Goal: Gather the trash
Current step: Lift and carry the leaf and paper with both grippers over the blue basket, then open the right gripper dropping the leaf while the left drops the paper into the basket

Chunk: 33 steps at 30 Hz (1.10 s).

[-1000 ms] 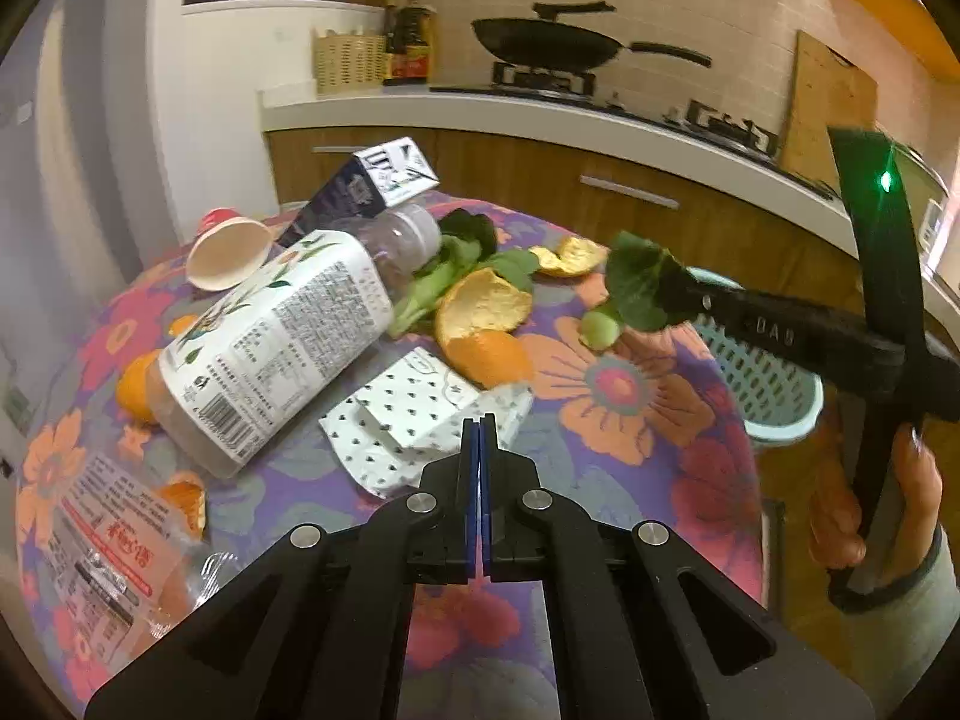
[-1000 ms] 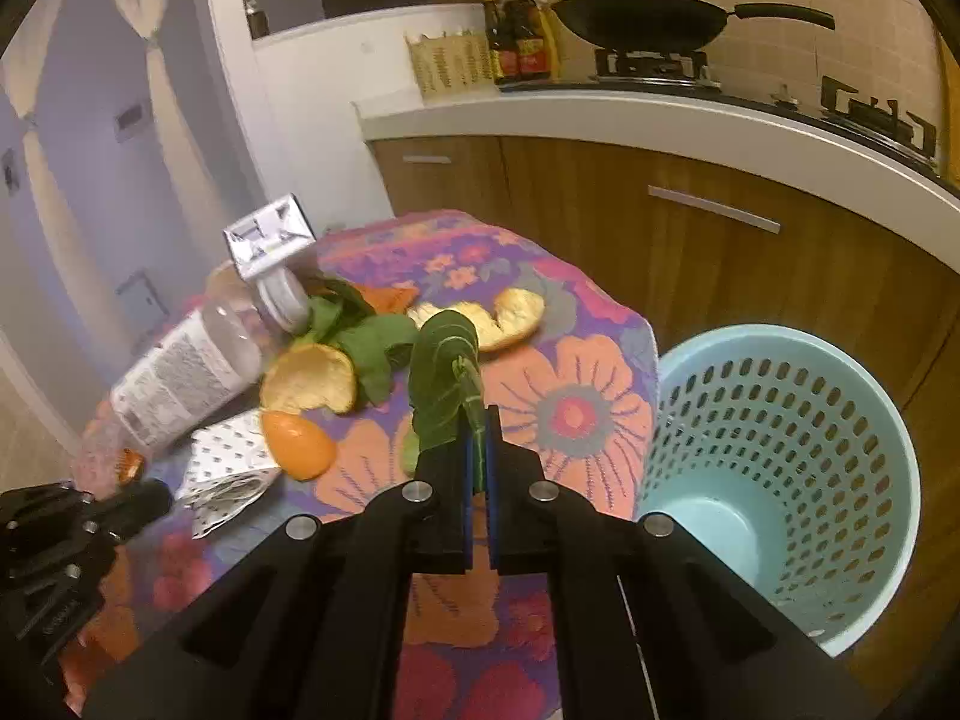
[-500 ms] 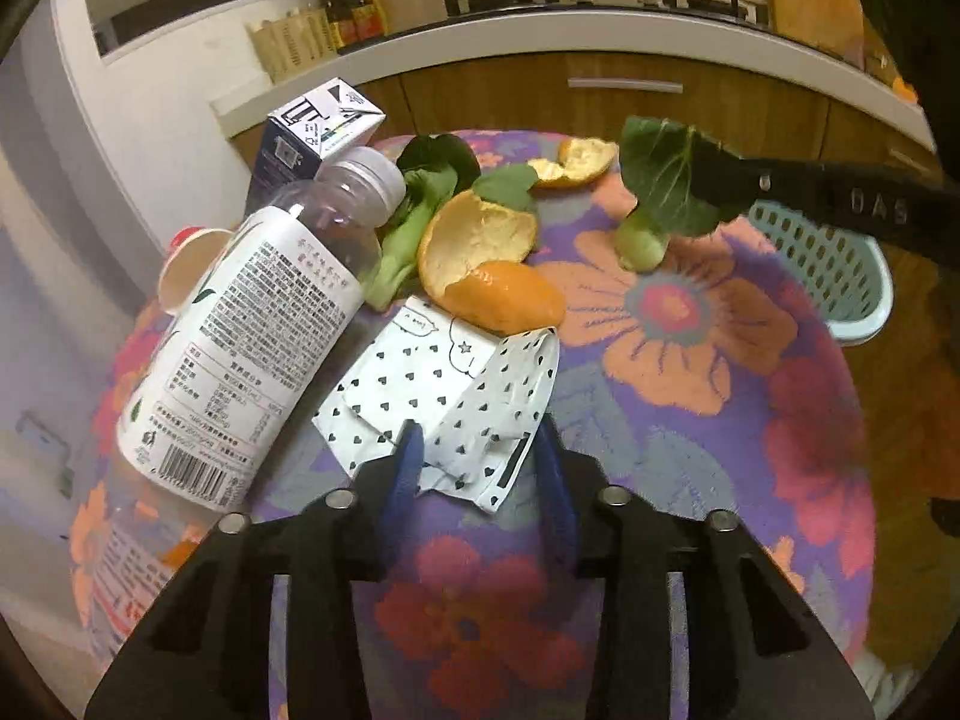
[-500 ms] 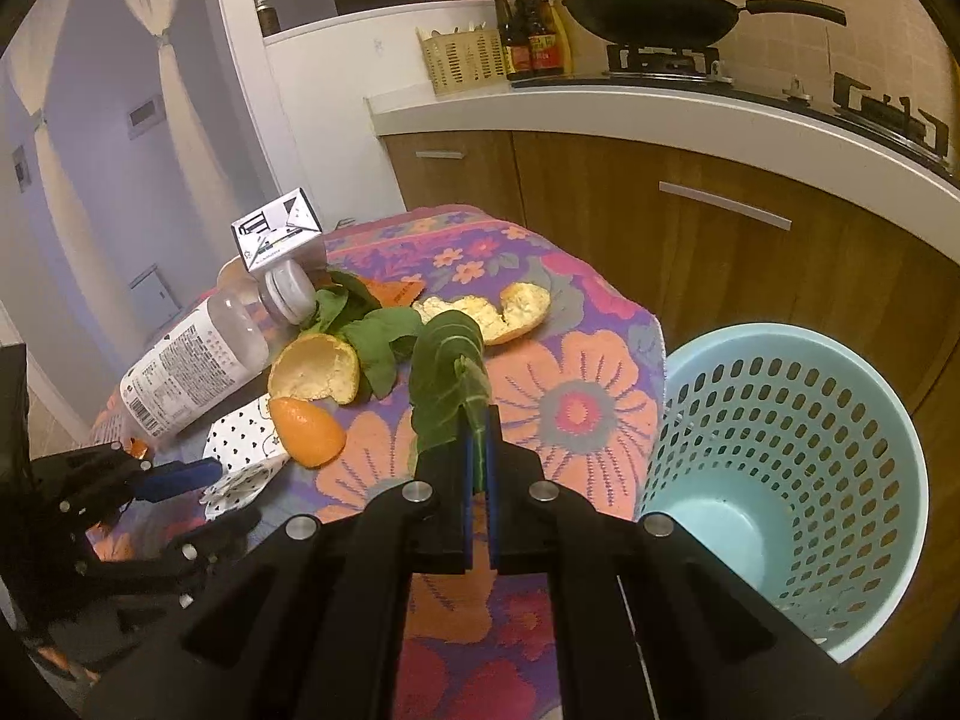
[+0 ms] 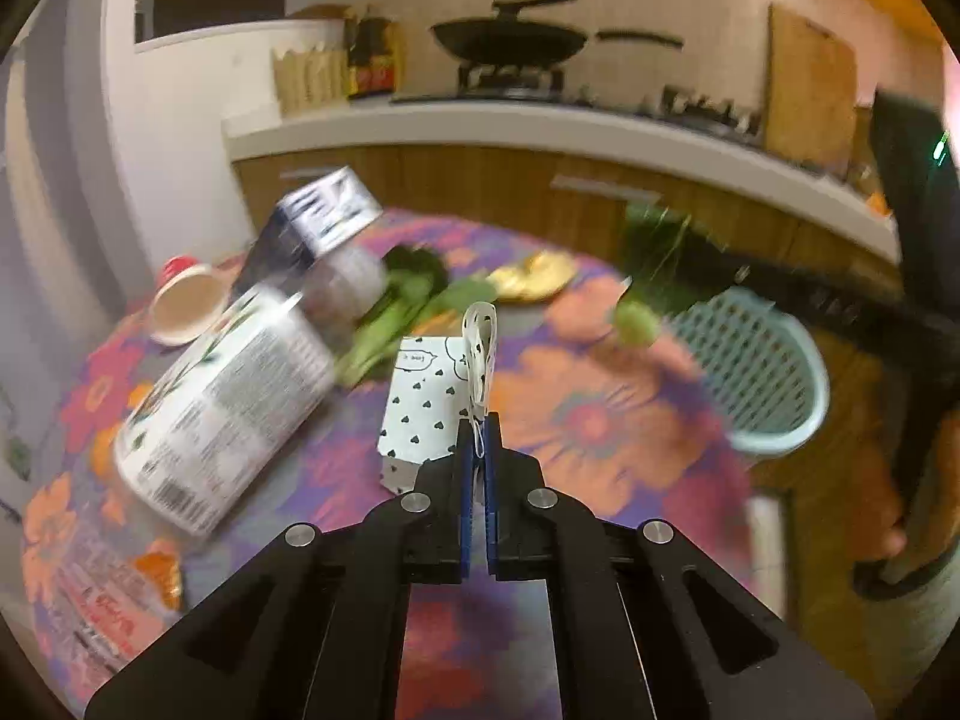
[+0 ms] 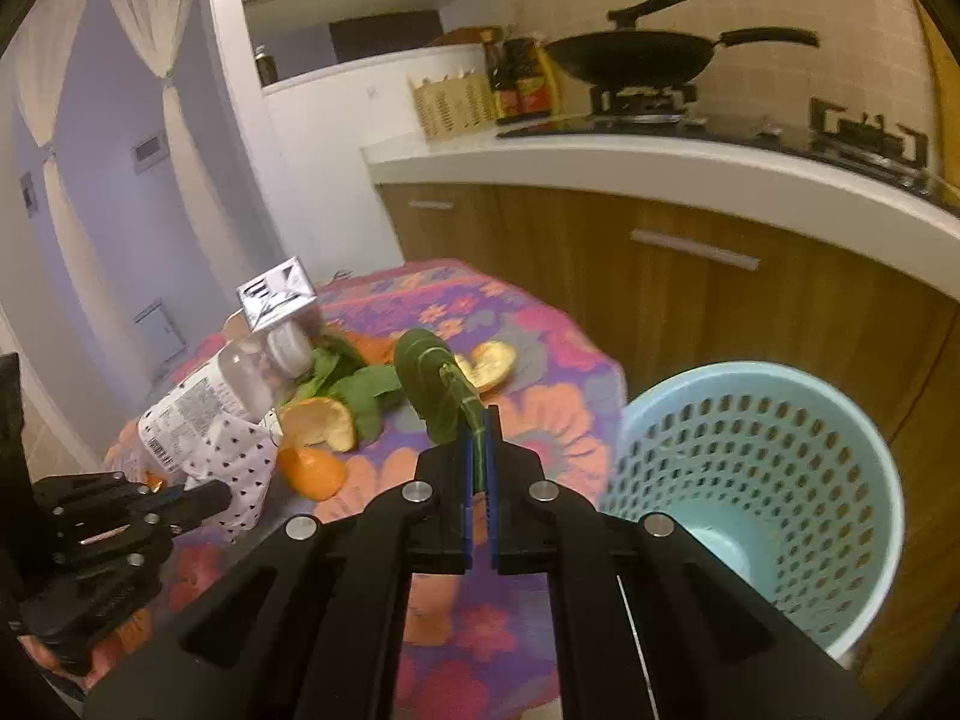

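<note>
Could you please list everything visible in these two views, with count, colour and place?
bottle: one, clear, white label, lying on the table
carton: one, dark and white, behind the bottle
paper cup: one, red-rimmed, on its side, far left
orange peels: several, orange, mid-table
loose greens: one bunch, by the bottle cap
basket: one, pale blue, beside the table
wok: one, black, on the stove
left tool: shut on heart-print paper
right tool: shut on green leaf

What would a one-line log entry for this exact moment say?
left gripper: shut on heart-print paper | right gripper: shut on green leaf | blue basket: beside table, looks empty
</note>
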### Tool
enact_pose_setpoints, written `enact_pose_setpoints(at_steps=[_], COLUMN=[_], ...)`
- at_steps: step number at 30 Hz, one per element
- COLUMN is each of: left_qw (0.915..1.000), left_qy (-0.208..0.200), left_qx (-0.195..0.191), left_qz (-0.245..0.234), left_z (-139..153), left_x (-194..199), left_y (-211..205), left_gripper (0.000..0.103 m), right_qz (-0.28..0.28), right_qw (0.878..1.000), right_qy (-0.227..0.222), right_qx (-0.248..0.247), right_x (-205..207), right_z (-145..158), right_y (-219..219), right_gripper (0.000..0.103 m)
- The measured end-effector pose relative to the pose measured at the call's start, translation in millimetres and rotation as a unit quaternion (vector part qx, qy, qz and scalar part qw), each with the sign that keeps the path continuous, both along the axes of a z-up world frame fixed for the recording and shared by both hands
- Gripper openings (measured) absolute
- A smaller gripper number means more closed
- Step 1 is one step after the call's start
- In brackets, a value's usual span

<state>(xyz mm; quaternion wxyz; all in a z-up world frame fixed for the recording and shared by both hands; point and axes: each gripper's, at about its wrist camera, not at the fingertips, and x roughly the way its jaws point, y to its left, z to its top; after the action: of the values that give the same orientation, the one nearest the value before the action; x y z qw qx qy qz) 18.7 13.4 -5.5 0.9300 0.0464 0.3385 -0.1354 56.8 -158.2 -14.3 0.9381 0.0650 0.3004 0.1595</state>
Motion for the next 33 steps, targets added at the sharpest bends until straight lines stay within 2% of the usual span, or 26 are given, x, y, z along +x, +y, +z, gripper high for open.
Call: enact_pose_setpoints(at_steps=[10,14,16,21,29,33], left_qw=[0.9978,0.9957,0.9945,0.9918,0.9867,0.9837], left_qy=[-0.021,-0.019,-0.012,0.011,0.053,0.079], left_qx=[-0.006,-0.006,-0.002,-0.002,-0.02,-0.023], left_qz=[-0.063,-0.09,-0.104,-0.127,-0.152,-0.16], left_z=[20,19,14,1,-23,-35], left_x=[23,31,38,57,79,87], left_y=[-87,-126,-150,-189,-216,-224], left_gripper=[0.001,0.001,0.001,0.001,0.001,0.002], right_qz=[-0.071,-0.11,-0.131,-0.159,-0.173,-0.172], right_qw=[0.997,0.993,0.989,0.979,0.971,0.968], right_qy=[0.003,0.037,0.073,0.131,0.166,0.184], right_qx=[0.007,-0.001,-0.013,0.003,0.011,0.027], right_x=[-1,6,15,26,30,33], right_z=[-4,-21,-37,-71,-95,-107], right_y=[-67,-101,-116,-152,-176,-182], right_gripper=[0.001,0.001,0.001,0.001,0.002,0.006])
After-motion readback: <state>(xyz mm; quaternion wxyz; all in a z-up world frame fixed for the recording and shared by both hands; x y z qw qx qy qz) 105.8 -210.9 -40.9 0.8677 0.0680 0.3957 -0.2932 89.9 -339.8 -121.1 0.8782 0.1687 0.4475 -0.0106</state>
